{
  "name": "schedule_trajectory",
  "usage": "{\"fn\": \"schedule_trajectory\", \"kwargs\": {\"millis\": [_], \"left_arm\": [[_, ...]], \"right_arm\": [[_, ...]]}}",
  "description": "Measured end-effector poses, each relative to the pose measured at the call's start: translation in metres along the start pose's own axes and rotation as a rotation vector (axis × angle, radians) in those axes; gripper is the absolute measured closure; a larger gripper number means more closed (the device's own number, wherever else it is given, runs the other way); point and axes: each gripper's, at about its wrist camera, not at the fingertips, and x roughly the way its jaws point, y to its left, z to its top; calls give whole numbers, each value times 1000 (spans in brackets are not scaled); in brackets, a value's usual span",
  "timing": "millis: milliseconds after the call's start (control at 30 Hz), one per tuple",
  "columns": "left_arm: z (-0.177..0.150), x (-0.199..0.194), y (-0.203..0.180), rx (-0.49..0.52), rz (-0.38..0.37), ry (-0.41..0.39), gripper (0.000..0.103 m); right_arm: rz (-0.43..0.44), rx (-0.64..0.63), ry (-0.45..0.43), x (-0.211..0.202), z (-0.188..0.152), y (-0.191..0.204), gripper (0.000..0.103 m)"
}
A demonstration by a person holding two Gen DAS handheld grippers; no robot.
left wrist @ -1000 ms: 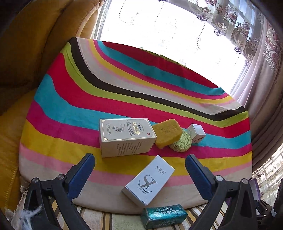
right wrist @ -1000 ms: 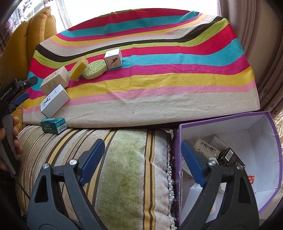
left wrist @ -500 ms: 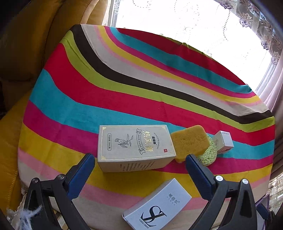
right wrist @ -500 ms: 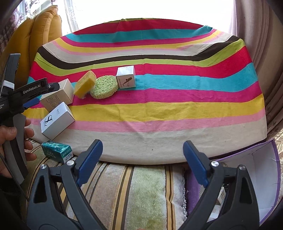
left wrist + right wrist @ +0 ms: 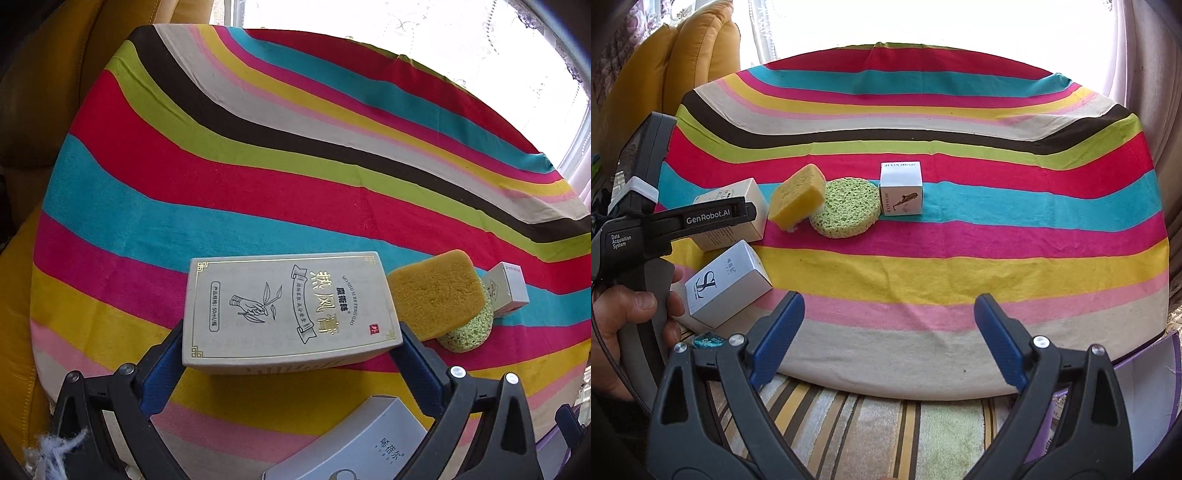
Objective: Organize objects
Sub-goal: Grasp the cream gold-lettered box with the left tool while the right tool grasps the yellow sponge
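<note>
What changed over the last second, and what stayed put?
The left gripper moved in until its fingers flank the beige box; not visibly clamped yet. The right gripper, open and empty, swung from the purple box towards the cloth. Sponges and boxes stayed put.

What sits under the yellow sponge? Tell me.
The yellow sponge leans on the edge of the round green sponge, which lies on the striped cloth. The green sponge's overlapped edge stays hidden.
</note>
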Motion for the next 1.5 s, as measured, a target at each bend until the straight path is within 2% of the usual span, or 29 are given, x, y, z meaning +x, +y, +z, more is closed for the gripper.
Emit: {"fn": "schedule_trajectory", "kwargs": {"millis": [267, 433, 767, 900, 1167, 1267, 1333, 1500], "left_arm": [[1, 0, 12, 8, -9, -35, 1], [1, -4, 28, -7, 12, -86, 1], [-2, -10, 64, -132, 63, -176, 1], [-2, -9, 77, -192, 57, -185, 1], [-3, -8, 79, -202, 46, -183, 1], [-4, -7, 79, -201, 44, -182, 1], [-4, -6, 79, -201, 43, -182, 1], [-3, -7, 78, -198, 41, -189, 1]], "right_arm": [[25, -76, -18, 20, 24, 32, 8], [20, -130, -18, 33, 40, 52, 8], [-27, -258, 19, 67, 61, 94, 8], [-44, -304, 43, 81, 64, 105, 8], [-107, -362, 78, 107, 69, 116, 8], [-104, -370, 98, 115, 69, 115, 21], [-102, -363, 110, 118, 68, 111, 34], [-74, -342, 75, 112, 67, 104, 35]]}}
